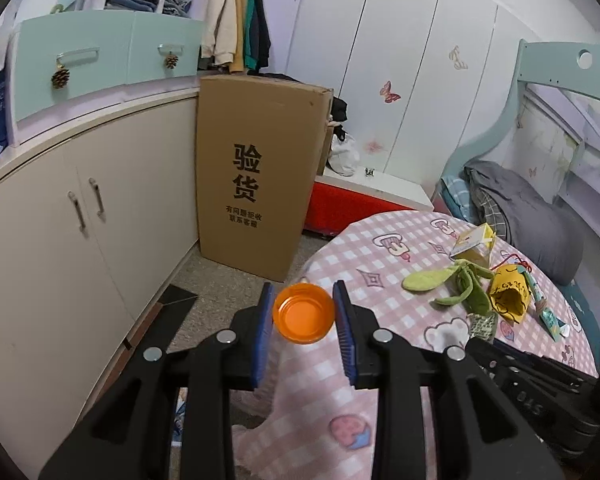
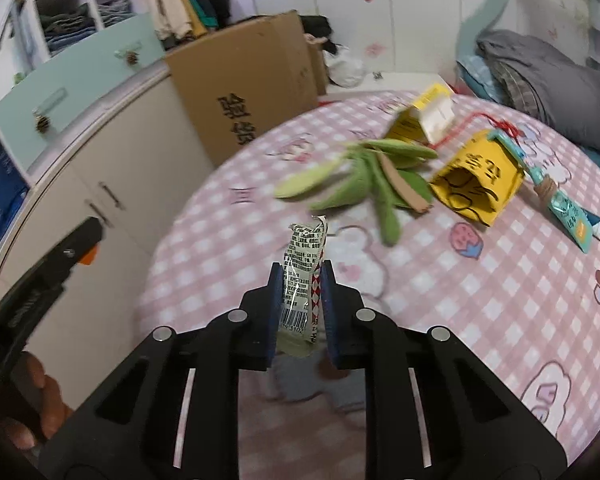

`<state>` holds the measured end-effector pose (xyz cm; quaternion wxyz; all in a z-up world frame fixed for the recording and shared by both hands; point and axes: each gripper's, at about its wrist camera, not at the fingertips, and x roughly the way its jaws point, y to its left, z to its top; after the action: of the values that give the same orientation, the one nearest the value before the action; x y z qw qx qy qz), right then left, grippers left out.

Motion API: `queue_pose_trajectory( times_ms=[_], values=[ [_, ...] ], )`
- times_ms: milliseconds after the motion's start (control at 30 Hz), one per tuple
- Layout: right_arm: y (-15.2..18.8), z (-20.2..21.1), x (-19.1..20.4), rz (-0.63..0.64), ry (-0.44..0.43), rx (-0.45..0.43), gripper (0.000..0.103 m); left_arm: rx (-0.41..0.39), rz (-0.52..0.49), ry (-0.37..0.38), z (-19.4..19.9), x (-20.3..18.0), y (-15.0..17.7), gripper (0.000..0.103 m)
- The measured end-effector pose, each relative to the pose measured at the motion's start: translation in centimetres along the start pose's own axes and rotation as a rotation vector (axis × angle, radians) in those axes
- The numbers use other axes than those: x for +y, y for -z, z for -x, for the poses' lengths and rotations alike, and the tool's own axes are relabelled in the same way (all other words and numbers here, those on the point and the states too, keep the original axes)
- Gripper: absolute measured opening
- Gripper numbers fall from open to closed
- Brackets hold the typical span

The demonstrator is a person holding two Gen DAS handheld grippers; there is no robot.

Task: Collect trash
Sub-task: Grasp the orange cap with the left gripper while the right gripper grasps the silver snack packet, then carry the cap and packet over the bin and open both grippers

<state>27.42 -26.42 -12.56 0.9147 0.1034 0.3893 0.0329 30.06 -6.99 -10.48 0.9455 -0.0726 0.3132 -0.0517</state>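
My left gripper (image 1: 303, 300) is shut on a small orange plastic cup (image 1: 303, 313), held open side toward the camera above the left edge of the pink checked table (image 1: 380, 312). My right gripper (image 2: 300, 280) is shut on a clear snack wrapper (image 2: 303, 276) with a barcode, held upright above the table (image 2: 420, 280). On the table lie a green plush toy (image 2: 364, 180), a yellow pouch (image 2: 478, 178), a yellow carton (image 2: 424, 114) and a teal wrapper (image 2: 572, 220). These also show in the left wrist view: plush (image 1: 452, 280), pouch (image 1: 508, 292), carton (image 1: 474, 244).
A tall cardboard box (image 1: 256, 176) stands on the floor against cream cabinets (image 1: 80, 220). A red and white bench (image 1: 364, 196) sits behind the table. A bed with grey bedding (image 1: 532, 216) lies to the right. The left gripper's body (image 2: 40, 280) shows at the right wrist view's left.
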Motion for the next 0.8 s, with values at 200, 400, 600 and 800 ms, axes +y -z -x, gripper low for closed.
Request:
queue_pose_trajectory(
  times_ms=[200, 400, 600, 800],
  values=[
    [0.3, 1.4, 4.4, 0.036, -0.102, -0.017, 0.019, 0.001, 0.029, -0.016, 1.7, 2.8, 0.4, 0.029],
    [0.6, 1.4, 11.1, 0.118, -0.232, -0.008, 0.019, -0.012, 0.070, -0.052, 3.8, 7.7, 1.0, 0.029],
    [1.6, -0.7, 17.1, 0.197, -0.310, 0.039, 0.019, 0.000, 0.141, -0.103, 4.5, 13.7, 1.6, 0.029],
    [2.7, -4.4, 22.0, 0.237, -0.355, 0.100, 0.019, 0.032, 0.207, -0.182, 3.8, 19.2, 2.3, 0.029]
  ],
)
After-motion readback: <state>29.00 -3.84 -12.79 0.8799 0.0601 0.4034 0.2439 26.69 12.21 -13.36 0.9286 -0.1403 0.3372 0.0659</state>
